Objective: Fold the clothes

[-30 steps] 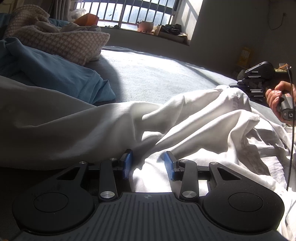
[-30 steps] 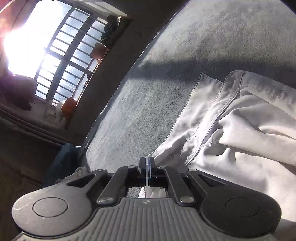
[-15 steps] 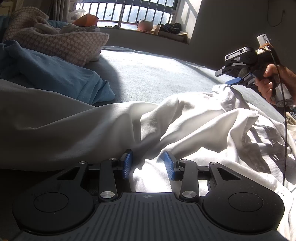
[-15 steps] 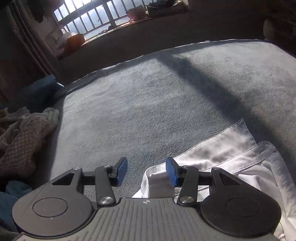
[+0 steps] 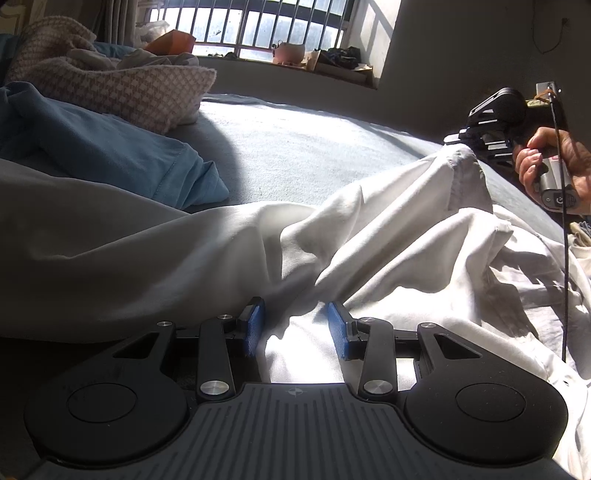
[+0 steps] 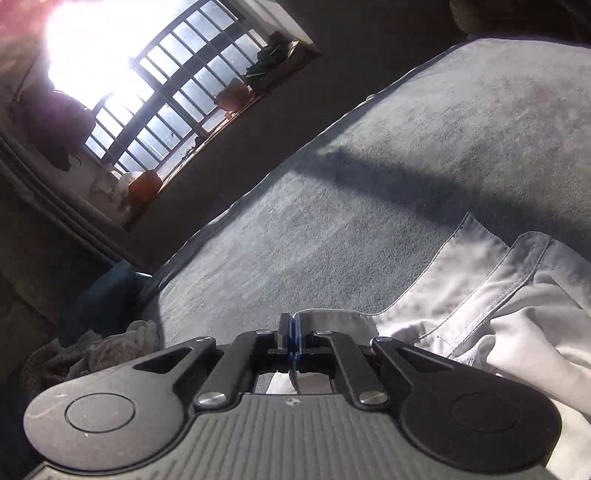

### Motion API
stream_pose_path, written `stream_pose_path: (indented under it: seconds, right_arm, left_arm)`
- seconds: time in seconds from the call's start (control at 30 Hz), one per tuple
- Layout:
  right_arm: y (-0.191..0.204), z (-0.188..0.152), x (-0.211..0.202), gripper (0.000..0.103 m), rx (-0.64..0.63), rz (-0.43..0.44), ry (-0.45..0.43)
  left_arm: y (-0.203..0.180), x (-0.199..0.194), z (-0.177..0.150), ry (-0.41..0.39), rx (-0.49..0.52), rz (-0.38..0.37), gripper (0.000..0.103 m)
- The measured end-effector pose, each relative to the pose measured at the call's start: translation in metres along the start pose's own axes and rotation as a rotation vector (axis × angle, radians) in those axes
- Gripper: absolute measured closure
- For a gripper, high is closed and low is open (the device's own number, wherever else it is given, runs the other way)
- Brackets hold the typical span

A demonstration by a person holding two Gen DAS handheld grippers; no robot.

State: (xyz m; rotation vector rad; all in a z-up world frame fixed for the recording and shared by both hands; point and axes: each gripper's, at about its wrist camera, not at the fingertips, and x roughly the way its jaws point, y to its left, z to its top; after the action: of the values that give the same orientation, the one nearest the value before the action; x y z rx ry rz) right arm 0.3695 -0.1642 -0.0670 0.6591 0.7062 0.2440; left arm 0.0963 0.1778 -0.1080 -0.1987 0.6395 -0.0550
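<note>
White garment [image 5: 388, 236], crumpled, spread across the grey bed [image 5: 303, 147] in sunlight. Left gripper [image 5: 295, 328]: blue fingers [image 5: 255, 325] apart and released, resting low over the cloth, a fold lying between them without being pinched. Right gripper [image 6: 291, 332]: fingers clenched on a hem edge of the garment, a strip of white cloth visible between and behind the pads; in the left wrist view the same tool [image 5: 495, 122] holds the raised corner of the garment, gripped by a hand [image 5: 550, 162] from which a black cable [image 5: 563, 258] hangs. Blue cloth [image 5: 110, 155] and a checked knit textile [image 5: 122, 92] lie piled at the far left of the bed. Barred window [image 5: 266, 26] with a sill bearing a pot [image 5: 290, 51] and an orange object [image 5: 171, 40]; contents cannot be told. No legible writing or labels.
</note>
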Motion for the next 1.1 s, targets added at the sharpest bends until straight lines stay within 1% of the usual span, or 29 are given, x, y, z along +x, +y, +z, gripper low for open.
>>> stream_pose_path:
  seconds: [0.13,0.17,0.27,0.33,0.37,0.4,0.43,0.5,0.57,0.6,0.7,0.87,0.9,1.0,1.03,1.1]
  right_arm:
    - [0.005,0.003,0.014,0.102,0.017,0.066,-0.022]
    - [0.006,0.006,0.024,0.102,0.029,0.121,0.005]
    - [0.026,0.013,0.033,0.1,-0.06,0.061,0.012]
    - [0.029,0.019,0.027,0.098,-0.095,0.06,0.011]
    - [0.029,0.021,0.021,0.096,-0.121,0.054,0.032]
    - [0.028,0.023,0.016,0.086,-0.147,0.048,0.053]
    - [0.027,0.025,0.01,0.072,-0.173,0.042,0.074]
    - [0.019,0.023,0.0,0.061,-0.205,0.034,0.16]
    - [0.005,0.012,-0.008,0.057,-0.245,0.013,0.284]
    - [0.0,0.009,-0.01,0.052,-0.255,-0.003,0.32]
    - [-0.021,-0.013,-0.024,0.052,-0.242,-0.062,0.4]
    - [-0.038,-0.03,-0.023,0.052,-0.21,-0.115,0.431]
    - [-0.037,-0.033,-0.022,0.053,-0.222,-0.121,0.43]
    - [-0.03,-0.036,-0.018,0.062,-0.264,-0.142,0.415]
    - [-0.027,-0.037,-0.016,0.07,-0.273,-0.15,0.412]
    - [-0.022,-0.04,-0.015,0.083,-0.305,-0.144,0.425]
  left_arm:
    - [0.0,0.0,0.0,0.0,0.006,0.004,0.065]
    - [-0.001,0.0,0.0,0.001,0.007,0.005,0.065]
    - [-0.001,0.0,0.001,0.004,0.008,0.008,0.065]
    - [-0.001,0.0,0.001,0.006,0.004,0.007,0.065]
    - [-0.001,0.0,0.001,0.006,0.001,0.006,0.065]
    - [-0.001,0.0,0.001,0.005,-0.002,0.005,0.065]
    - [-0.001,0.0,0.001,0.003,-0.003,0.005,0.065]
    - [-0.001,0.001,0.001,0.0,-0.006,0.005,0.065]
    - [-0.001,0.001,0.001,-0.002,-0.01,0.006,0.064]
    - [-0.001,0.001,0.002,-0.001,-0.014,0.006,0.064]
    - [-0.001,0.002,0.003,0.003,-0.024,0.007,0.063]
    - [-0.003,0.0,0.007,0.01,-0.039,0.013,0.062]
    - [-0.003,-0.001,0.008,0.01,-0.039,0.015,0.062]
    - [-0.007,-0.006,0.009,0.001,-0.031,0.016,0.062]
    - [-0.008,-0.007,0.009,-0.005,-0.024,0.011,0.062]
    - [-0.013,-0.01,0.01,-0.019,-0.007,0.007,0.062]
